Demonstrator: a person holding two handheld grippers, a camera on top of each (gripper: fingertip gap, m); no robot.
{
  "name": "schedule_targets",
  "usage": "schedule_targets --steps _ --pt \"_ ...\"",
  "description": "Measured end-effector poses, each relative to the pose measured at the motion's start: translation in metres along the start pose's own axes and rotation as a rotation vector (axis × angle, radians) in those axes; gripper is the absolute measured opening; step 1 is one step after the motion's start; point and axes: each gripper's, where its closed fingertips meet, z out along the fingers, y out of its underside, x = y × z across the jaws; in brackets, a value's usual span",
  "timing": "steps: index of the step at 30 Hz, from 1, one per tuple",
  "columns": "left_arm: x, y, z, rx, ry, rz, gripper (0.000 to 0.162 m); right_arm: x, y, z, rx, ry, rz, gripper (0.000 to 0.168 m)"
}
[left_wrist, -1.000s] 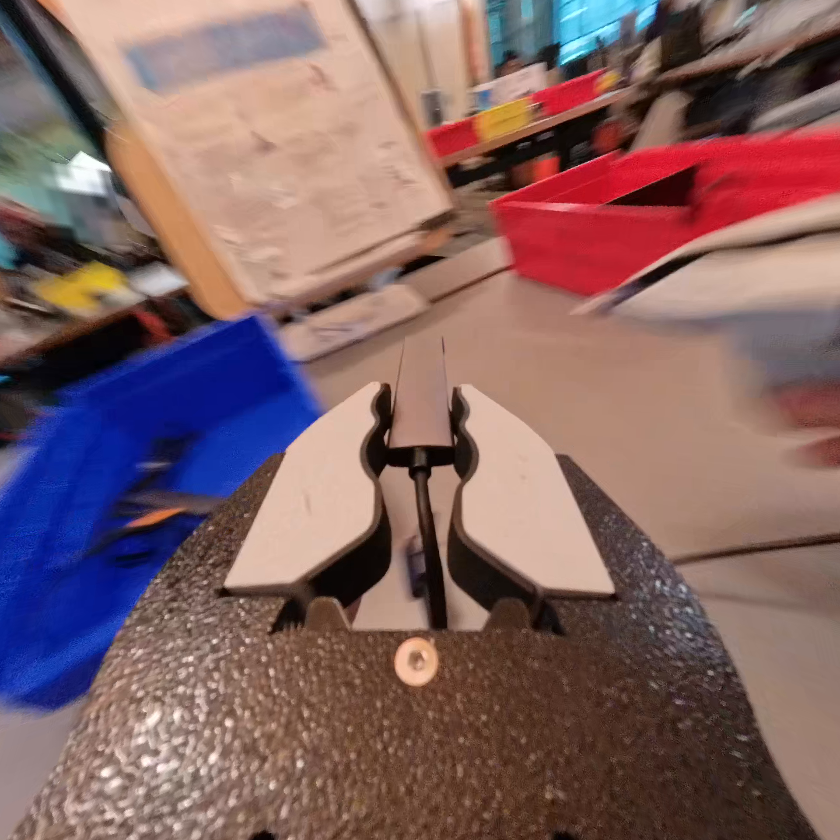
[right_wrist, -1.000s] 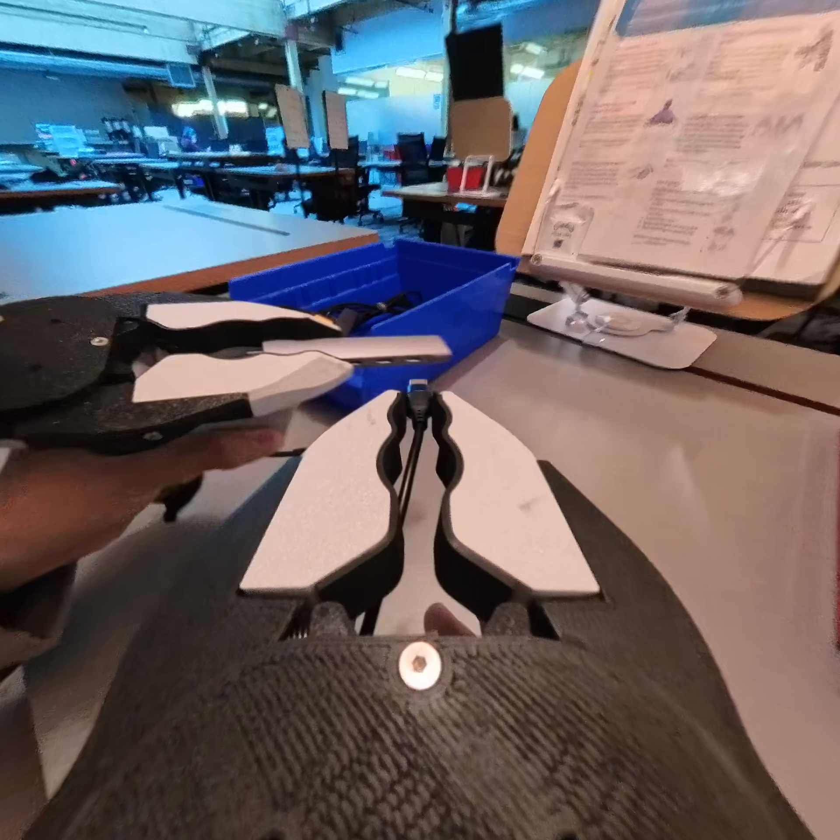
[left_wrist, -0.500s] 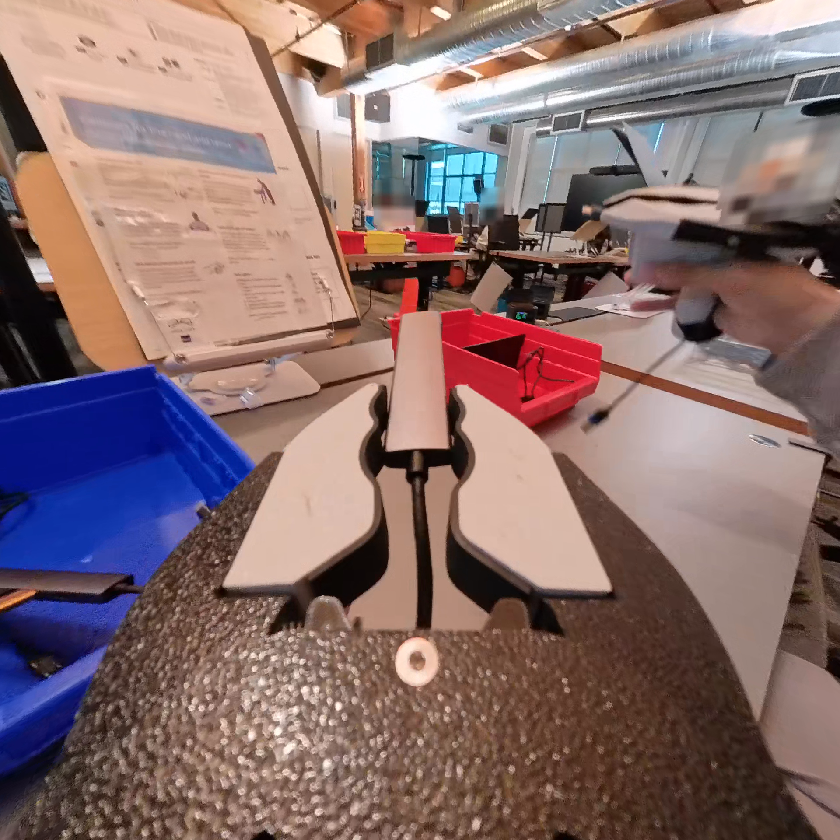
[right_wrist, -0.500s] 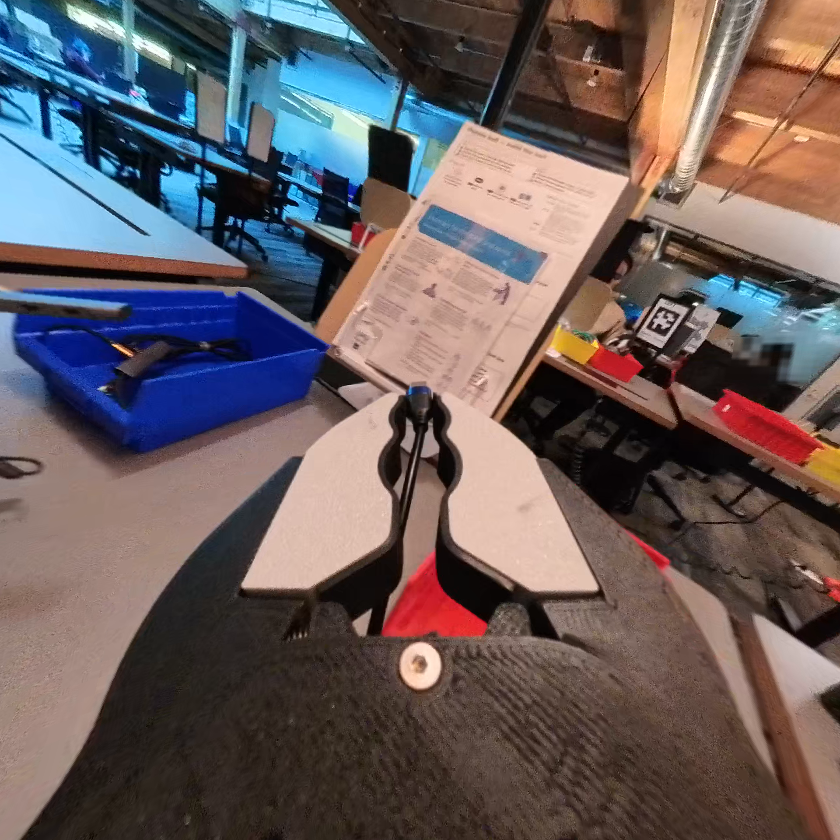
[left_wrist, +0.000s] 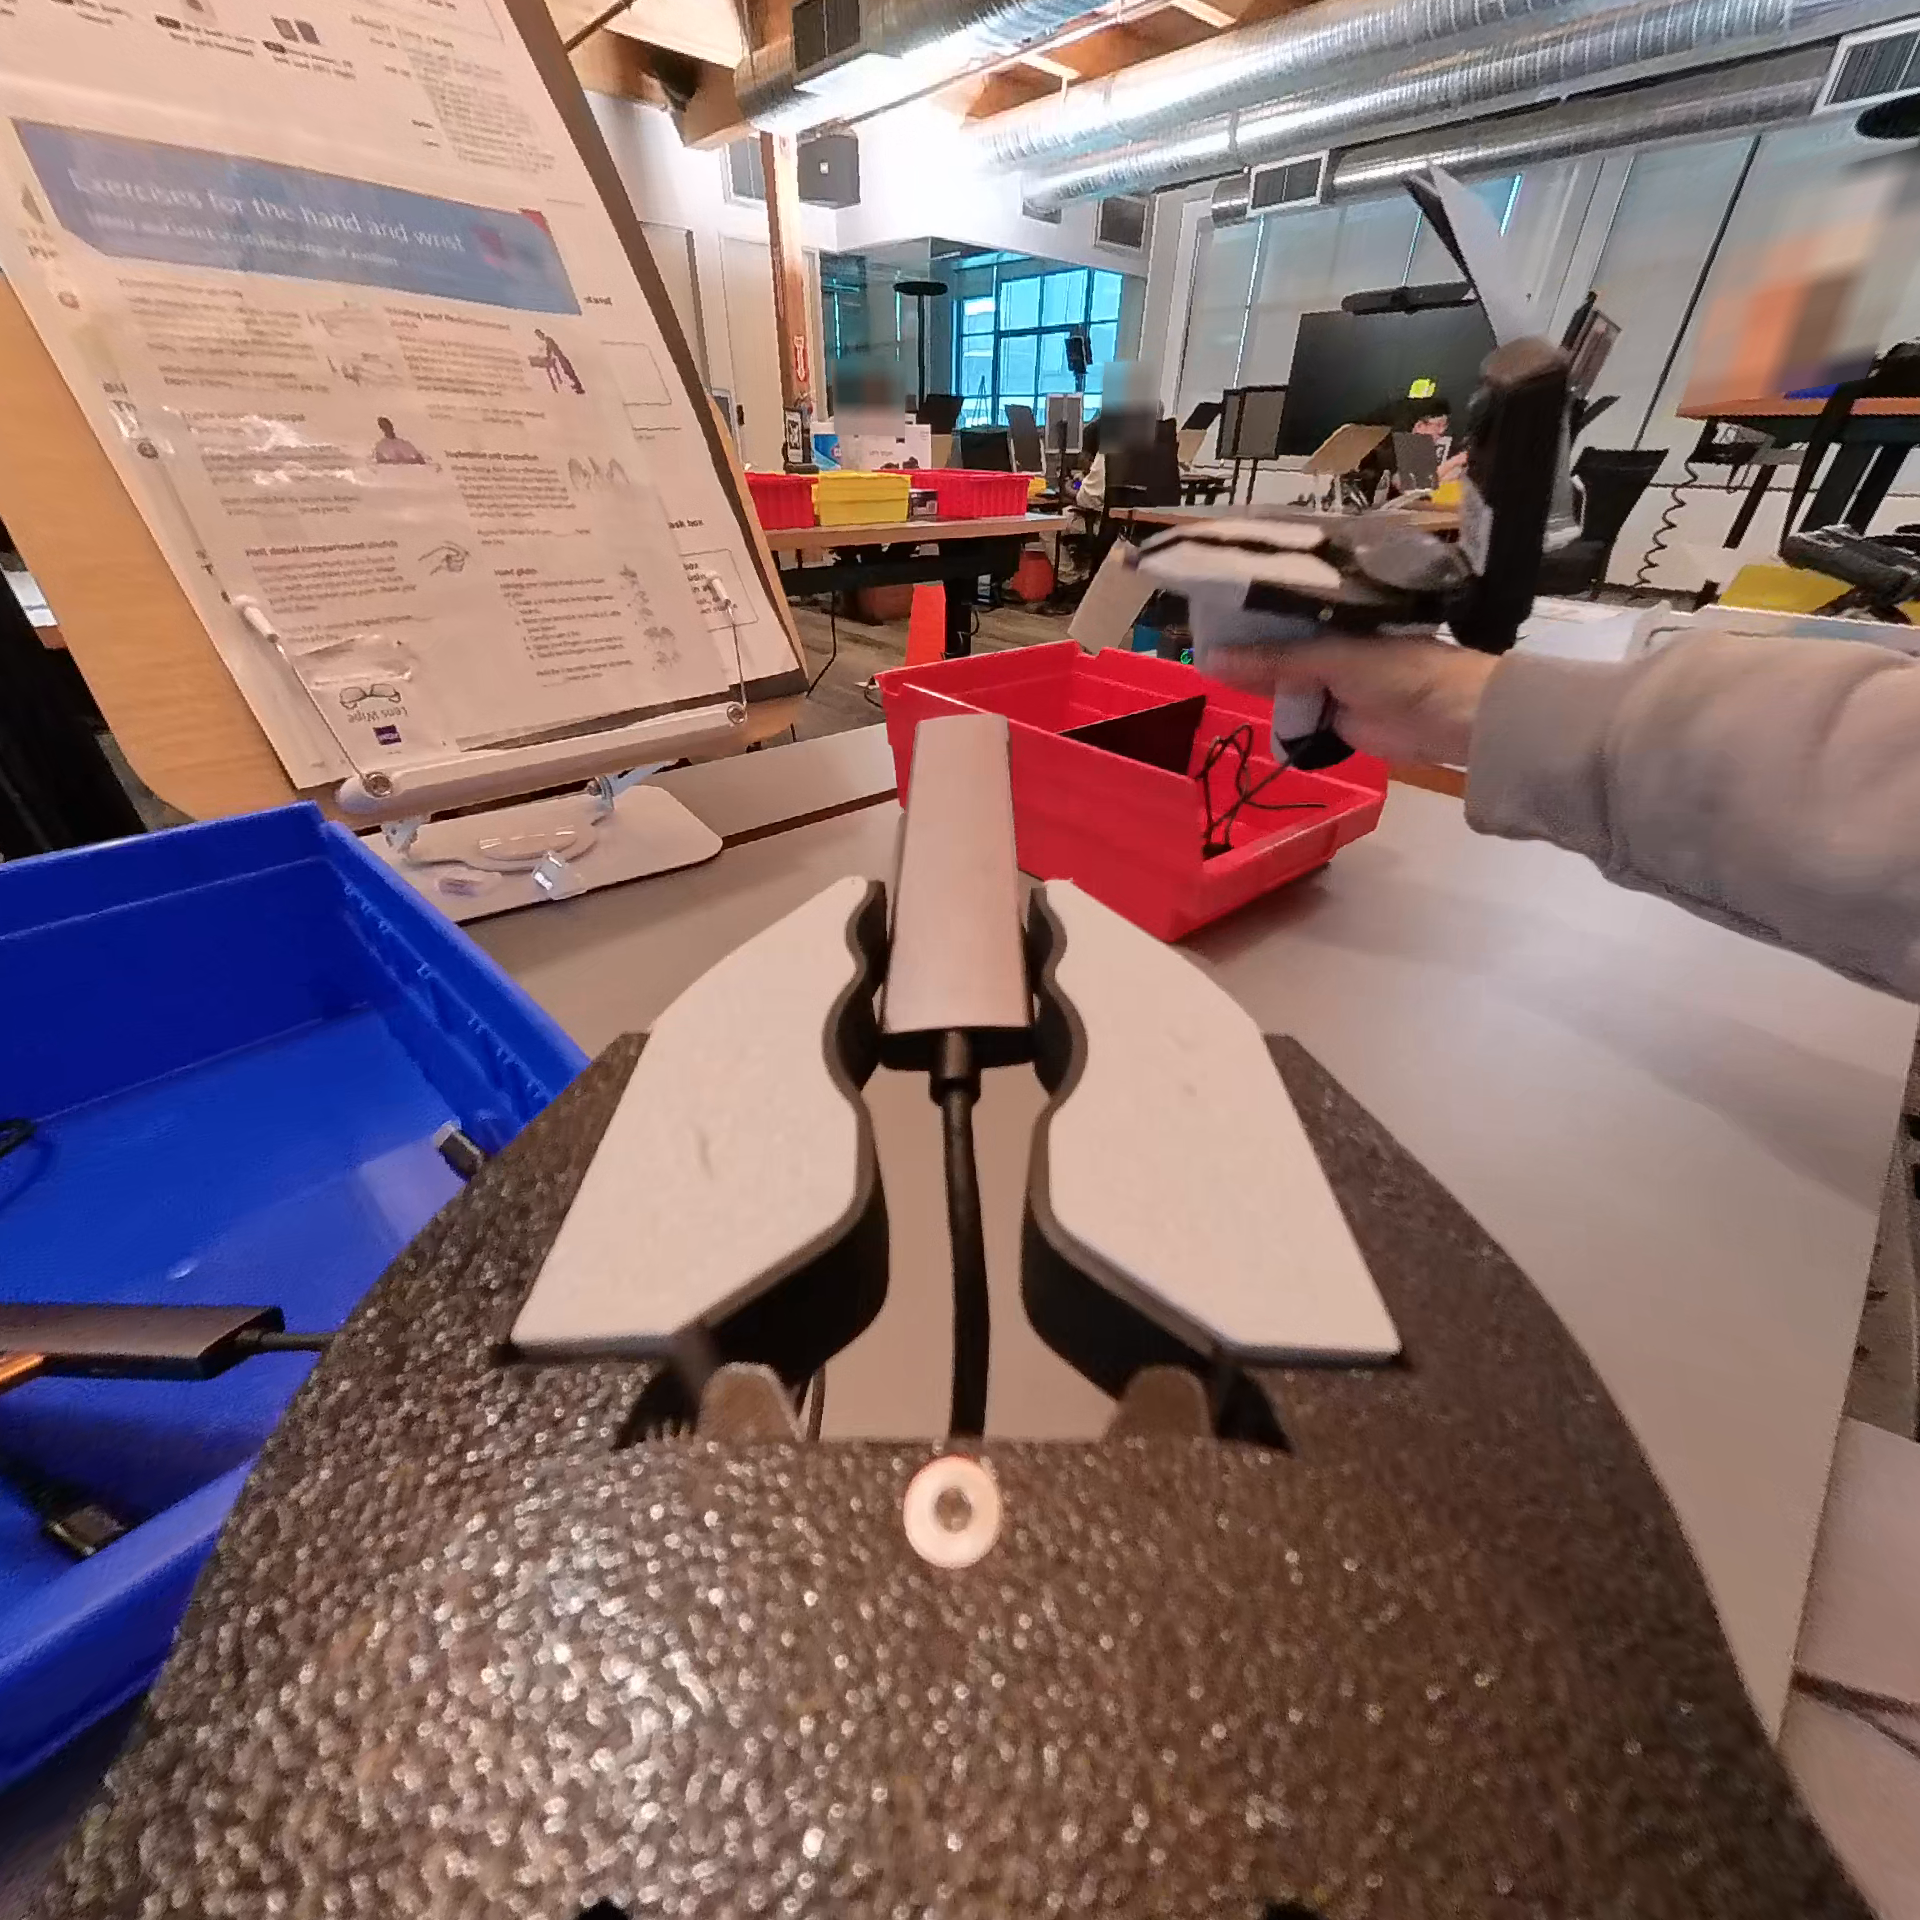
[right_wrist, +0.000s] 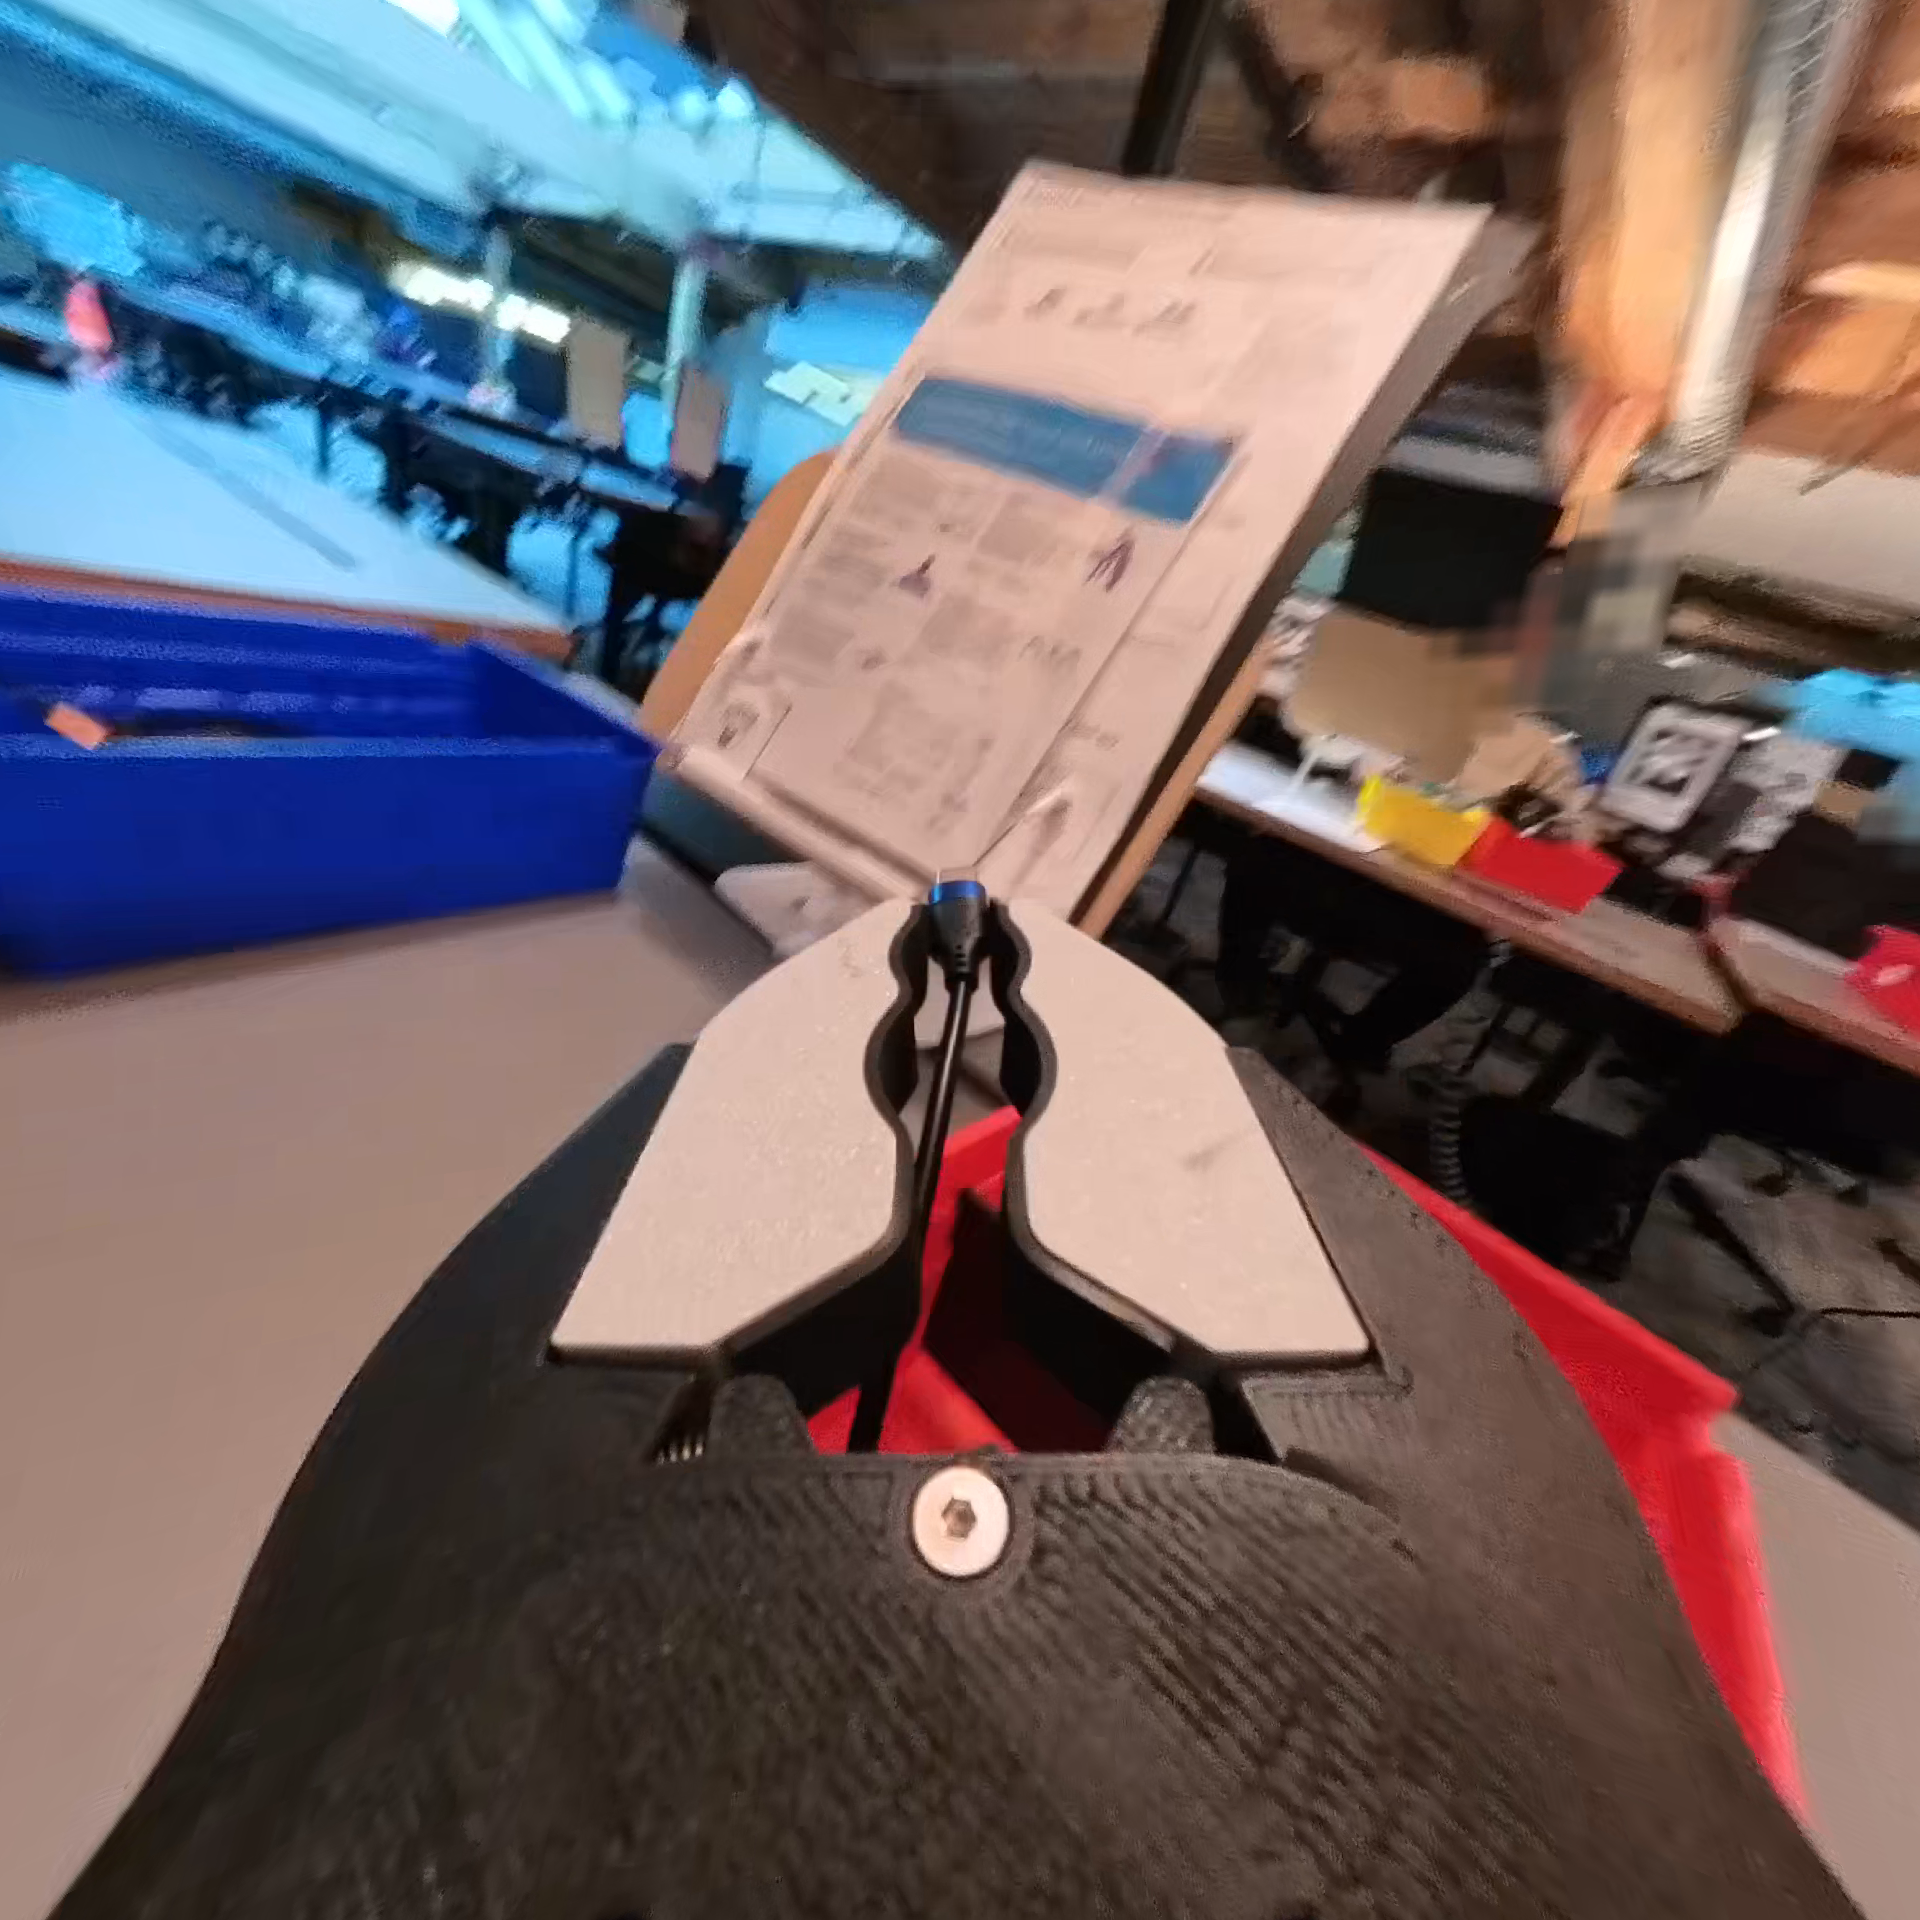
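Observation:
My left gripper (left_wrist: 956, 914) is shut on a grey slim adapter hub (left_wrist: 954, 862) whose black cable (left_wrist: 961, 1247) runs back between the fingers. It hangs above the grey table (left_wrist: 1507, 1091) between the blue bin (left_wrist: 208, 1091) and the red bin (left_wrist: 1132, 831). My right gripper (right_wrist: 956, 914) is shut on a black cable plug with a blue ring (right_wrist: 951, 904), its thin cable trailing down over the red bin (right_wrist: 1558, 1403). In the left wrist view the right gripper (left_wrist: 1226, 571) shows held above the red bin by a hand (left_wrist: 1371, 696).
A second grey hub (left_wrist: 135, 1340) and cables lie in the blue bin. A printed sheet on a wooden stand (left_wrist: 364, 416) rises behind both bins. A black divider and a thin black cable (left_wrist: 1236, 779) sit in the red bin. More tables and coloured bins stand far behind. Across from one pair of fingers to the other is roughly 35 cm.
The right gripper has swung away from the left one to over the red bin, carrying its cable plug. The left gripper turned to face the stand and red bin, still holding the hub.

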Motion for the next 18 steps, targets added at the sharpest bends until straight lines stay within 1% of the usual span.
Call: schedule_targets --steps 3,4,6,7,8,9,10,12,13,14,15,16,17,18 --pt "-0.001 0.004 0.000 -0.007 0.001 -0.004 0.026 -0.015 0.045 0.005 -0.198 -0.130 0.018 0.011" --pt "-0.002 0.005 0.000 -0.010 0.000 -0.006 0.026 -0.007 0.062 0.001 -0.310 -0.119 -0.016 0.015" --pt "-0.002 0.008 0.002 -0.016 0.005 -0.012 0.026 0.021 0.101 -0.017 -0.624 -0.049 -0.186 0.024" --pt "-0.002 0.010 0.003 -0.021 0.011 -0.016 0.026 0.034 0.114 -0.028 -0.764 -0.023 -0.259 0.028" --pt "-0.002 0.012 0.004 -0.025 0.013 -0.020 0.026 0.039 0.120 -0.038 -0.858 -0.047 -0.304 0.036" --pt "-0.002 0.014 0.005 -0.028 0.015 -0.022 0.026 0.040 0.119 -0.044 -0.903 -0.081 -0.328 0.041" --pt "-0.002 0.016 0.007 -0.033 0.018 -0.025 0.026 0.048 0.111 -0.046 -0.914 -0.059 -0.361 0.047" --pt "0.000 0.020 0.009 -0.044 0.023 -0.028 0.026 0.063 0.083 -0.045 -0.856 0.026 -0.384 0.070" --pt "0.002 0.022 0.010 -0.048 0.028 -0.027 0.026 0.068 0.065 -0.045 -0.813 0.071 -0.375 0.075" --pt "0.004 0.023 0.011 -0.053 0.039 -0.026 0.026 0.069 0.046 -0.045 -0.763 0.118 -0.351 0.072" --pt "0.006 0.024 0.012 -0.058 0.049 -0.025 0.026 0.058 0.030 -0.043 -0.710 0.114 -0.297 0.071" --pt "0.008 0.025 0.012 -0.061 0.058 -0.025 0.026 0.040 0.015 -0.041 -0.651 0.078 -0.242 0.075" --pt "0.012 0.025 0.012 -0.061 0.079 -0.026 0.026 0.016 0.004 -0.039 -0.598 0.022 -0.189 0.079" --pt "0.017 0.025 0.012 -0.054 0.120 -0.030 0.026 -0.021 -0.004 -0.037 -0.554 -0.103 -0.116 0.083"
